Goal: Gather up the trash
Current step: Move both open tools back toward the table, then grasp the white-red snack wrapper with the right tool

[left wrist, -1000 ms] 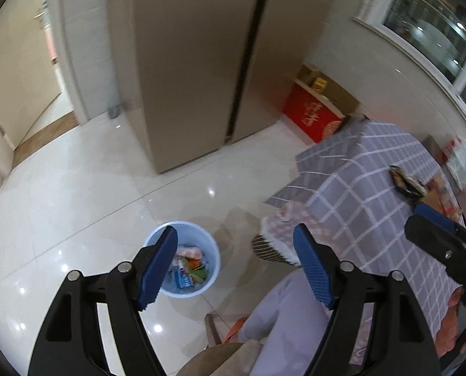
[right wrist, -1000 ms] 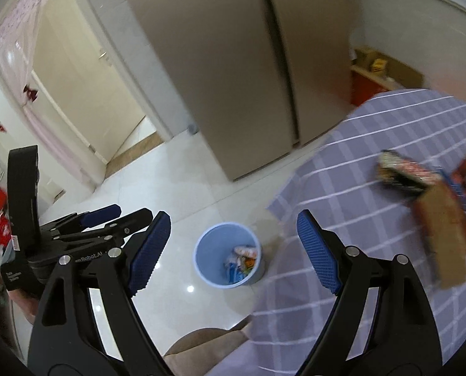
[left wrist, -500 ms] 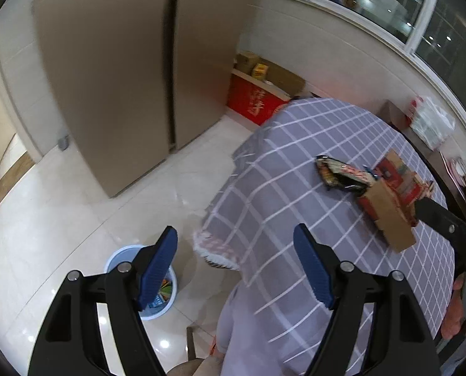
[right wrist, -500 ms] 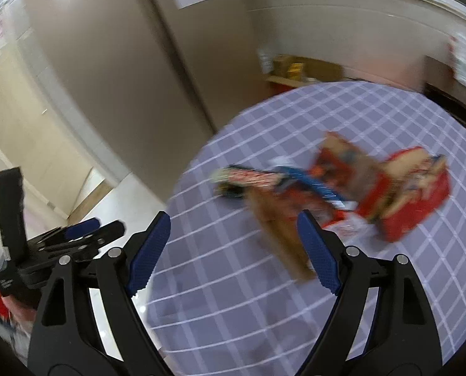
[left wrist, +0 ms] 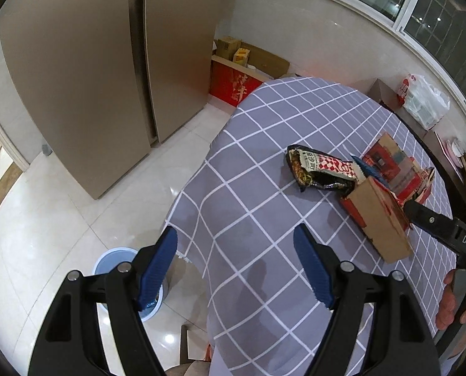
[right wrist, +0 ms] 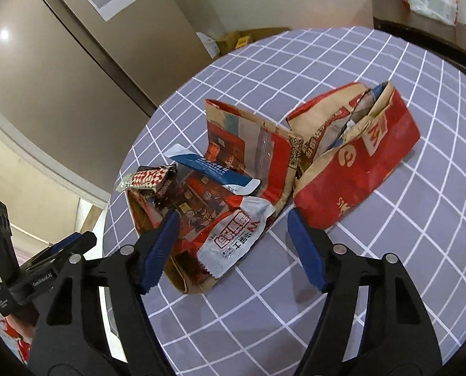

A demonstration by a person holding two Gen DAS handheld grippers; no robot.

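- Wrappers [right wrist: 233, 206] heaped on the checked tablecloth [right wrist: 405, 250], now filling the right wrist view; a second ago only at its right edge, with the bin in the middle.
- Right gripper [right wrist: 233, 244] over the heap, jaws closing, white-and-red packet between them, pads not yet pressing.
- Left gripper [left wrist: 236, 263] gaping, empty, above the cloth's edge.
- Blue bin [left wrist: 114, 260] half hidden behind the left finger; contents, plain earlier, no longer readable.
- Red paper bag [right wrist: 358, 163] torn open, scraps inside hard to make out.
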